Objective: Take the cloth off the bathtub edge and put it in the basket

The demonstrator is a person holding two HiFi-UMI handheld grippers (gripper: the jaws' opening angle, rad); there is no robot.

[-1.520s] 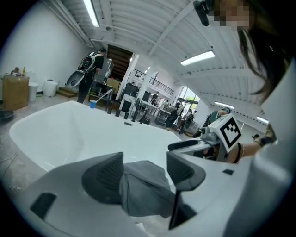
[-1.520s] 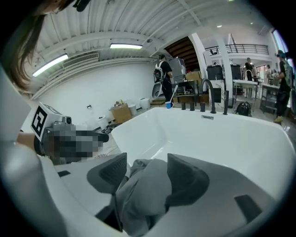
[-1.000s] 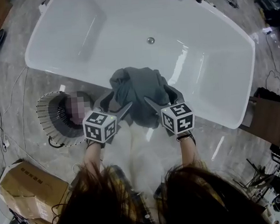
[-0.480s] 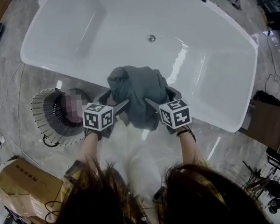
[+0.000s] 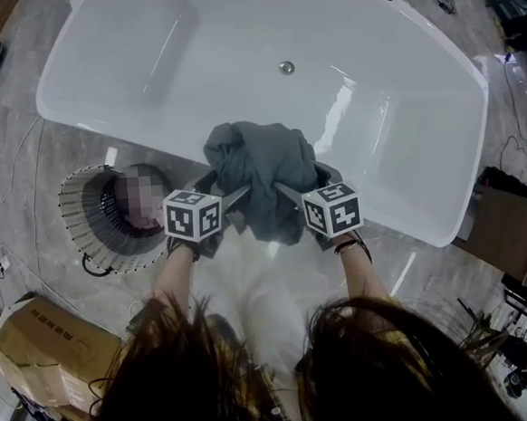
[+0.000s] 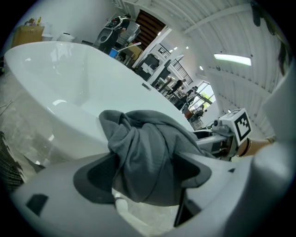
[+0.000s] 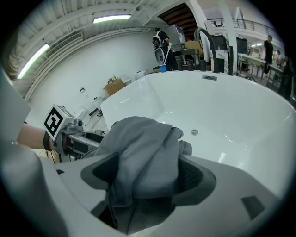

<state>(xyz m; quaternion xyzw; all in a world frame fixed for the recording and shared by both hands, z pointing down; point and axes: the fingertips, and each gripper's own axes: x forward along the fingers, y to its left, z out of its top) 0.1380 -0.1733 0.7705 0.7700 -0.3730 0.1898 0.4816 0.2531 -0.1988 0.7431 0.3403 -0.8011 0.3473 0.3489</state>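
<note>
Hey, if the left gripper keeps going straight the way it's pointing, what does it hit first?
The grey cloth: it bunches between the jaws of the left gripper, which have just been opening. Behind it probably comes the bathtub edge that it's draped on, though depth is unclear.

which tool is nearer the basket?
Left. Left tool is on the grey cloth's side facing the round wire basket, jaws just opened around cloth; right tool on the far side.

A: Floor?
B: Grey glossy stone floor (image 5: 23, 160). Cardboard box (image 5: 47, 345) lower left, dark wooden cabinet (image 5: 512, 224) right.
A: Overhead?
B: White ribbed ceiling (image 7: 60, 28), tube lights (image 7: 111, 18) lit, white wall (image 7: 92, 65).
</note>
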